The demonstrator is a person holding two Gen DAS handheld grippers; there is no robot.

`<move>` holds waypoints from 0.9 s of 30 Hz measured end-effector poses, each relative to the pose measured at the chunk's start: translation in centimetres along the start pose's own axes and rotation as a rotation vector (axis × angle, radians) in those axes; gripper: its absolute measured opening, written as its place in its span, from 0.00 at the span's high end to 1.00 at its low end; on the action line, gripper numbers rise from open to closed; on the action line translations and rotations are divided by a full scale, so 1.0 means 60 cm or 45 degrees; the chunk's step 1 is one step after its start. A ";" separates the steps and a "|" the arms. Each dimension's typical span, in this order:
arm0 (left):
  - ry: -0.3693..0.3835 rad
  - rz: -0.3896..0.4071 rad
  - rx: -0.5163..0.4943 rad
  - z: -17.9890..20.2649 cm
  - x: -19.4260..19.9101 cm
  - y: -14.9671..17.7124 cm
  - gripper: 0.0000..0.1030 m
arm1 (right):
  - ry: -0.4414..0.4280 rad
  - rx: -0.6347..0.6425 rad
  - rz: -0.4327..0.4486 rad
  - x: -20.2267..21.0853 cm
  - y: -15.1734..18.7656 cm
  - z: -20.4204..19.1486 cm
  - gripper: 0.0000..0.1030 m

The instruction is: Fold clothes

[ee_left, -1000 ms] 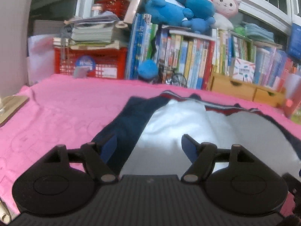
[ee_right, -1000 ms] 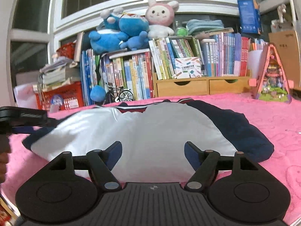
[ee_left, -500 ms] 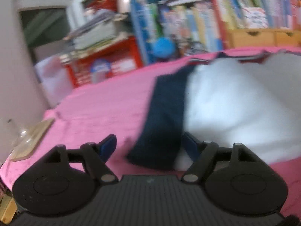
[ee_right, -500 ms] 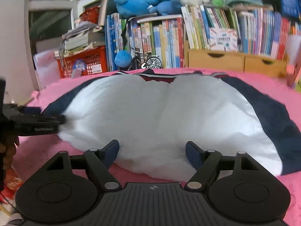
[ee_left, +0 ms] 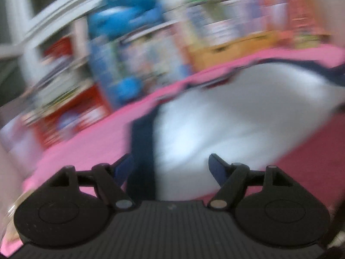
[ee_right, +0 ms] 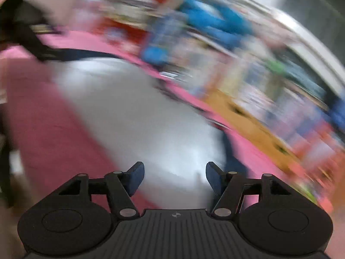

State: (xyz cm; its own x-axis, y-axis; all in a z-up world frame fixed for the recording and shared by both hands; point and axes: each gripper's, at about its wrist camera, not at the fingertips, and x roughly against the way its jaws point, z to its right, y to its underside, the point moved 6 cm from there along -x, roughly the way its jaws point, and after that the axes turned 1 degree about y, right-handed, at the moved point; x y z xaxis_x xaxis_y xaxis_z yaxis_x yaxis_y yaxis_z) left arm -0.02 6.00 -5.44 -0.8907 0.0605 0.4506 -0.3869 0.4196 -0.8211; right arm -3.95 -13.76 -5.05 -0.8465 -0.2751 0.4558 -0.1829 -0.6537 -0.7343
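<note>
White, navy and pink under black tongs

The soft white garment with navy-blue side bands (ee_left: 226, 116) lies on the plain pink cloth of the tabletop (ee_left: 90, 142); a dark red-and-navy trim runs along the garment's far edge. The left tongs (ee_left: 169, 165) and the right tongs (ee_right: 174, 176) are matte black with dark blue pads (ee_right: 135, 178). Beyond the garment blur a red basket (ee_left: 71, 112), bright blue plush toys (ee_right: 215, 23), many-coloured book spines and an orange-brown wooden drawer box (ee_left: 232, 47).

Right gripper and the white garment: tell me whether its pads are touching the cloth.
Cannot tell. In the blurred right wrist view the right gripper, jaws just closing, frames the garment, but neither contact nor gap shows.
</note>
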 end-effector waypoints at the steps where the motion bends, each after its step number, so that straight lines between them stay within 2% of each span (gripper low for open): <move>1: 0.071 0.015 -0.033 0.019 0.004 -0.004 0.25 | -0.040 0.043 0.019 -0.008 -0.008 -0.024 0.39; 3: 0.200 0.037 -0.112 0.057 0.010 -0.009 0.25 | -0.114 0.126 0.059 -0.023 -0.025 -0.069 0.41; 6: 0.280 0.049 -0.275 0.103 -0.007 -0.009 0.25 | -0.107 0.141 0.105 -0.050 -0.052 -0.078 0.45; 7: 0.304 0.053 -0.329 0.118 -0.013 -0.009 0.24 | -0.108 0.118 0.106 -0.055 -0.057 -0.071 0.51; 8: 0.310 0.059 -0.384 0.130 -0.022 -0.009 0.23 | -0.108 0.094 0.109 -0.059 -0.062 -0.064 0.55; 11: 0.294 0.121 -0.486 0.147 -0.052 -0.018 0.21 | -0.089 0.027 0.144 -0.051 -0.072 -0.027 0.55; 12: 0.277 0.130 -0.502 0.145 -0.063 -0.027 0.23 | -0.088 0.014 0.158 -0.046 -0.075 -0.018 0.55; 13: 0.243 0.143 -0.507 0.141 -0.074 -0.036 0.34 | -0.101 0.017 0.170 -0.043 -0.077 -0.013 0.55; 14: 0.202 0.154 -0.501 0.133 -0.086 -0.048 0.41 | -0.105 0.053 0.170 -0.041 -0.074 -0.017 0.53; 15: 0.210 0.153 -0.484 0.126 -0.092 -0.057 0.42 | -0.107 0.093 0.169 -0.040 -0.072 -0.022 0.53; 17: 0.272 0.140 -0.436 0.115 -0.101 -0.070 0.46 | -0.069 0.239 0.162 -0.053 -0.069 -0.039 0.45; 20: 0.298 0.116 -0.596 0.128 -0.107 -0.062 0.46 | -0.014 0.362 0.165 -0.092 -0.077 -0.057 0.45; 21: 0.271 0.110 -0.682 0.134 -0.113 -0.056 0.50 | 0.005 0.403 0.165 -0.105 -0.080 -0.062 0.47; 22: 0.245 0.103 -0.767 0.140 -0.118 -0.050 0.64 | 0.020 0.442 0.165 -0.118 -0.083 -0.068 0.56; 23: 0.219 0.094 -0.850 0.146 -0.125 -0.044 0.71 | 0.006 0.468 0.153 -0.132 -0.086 -0.071 0.69; 24: 0.209 0.064 -0.903 0.145 -0.132 -0.042 0.83 | -0.006 0.494 0.142 -0.146 -0.090 -0.075 0.78; 25: 0.210 0.048 -0.947 0.141 -0.131 -0.038 0.85 | -0.004 0.527 0.134 -0.154 -0.090 -0.078 0.87; 27: 0.211 0.017 -1.033 0.133 -0.130 -0.029 0.88 | 0.019 0.645 0.142 -0.154 -0.083 -0.085 0.90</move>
State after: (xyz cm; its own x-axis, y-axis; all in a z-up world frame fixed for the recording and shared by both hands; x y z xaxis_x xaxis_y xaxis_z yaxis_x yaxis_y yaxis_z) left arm 5.68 -2.41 -10.28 -0.8226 0.1764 0.5405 -0.0274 0.9373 -0.3475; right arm 2.22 -4.36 -8.20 -0.8548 -0.3550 0.3786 0.1709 -0.8813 -0.4405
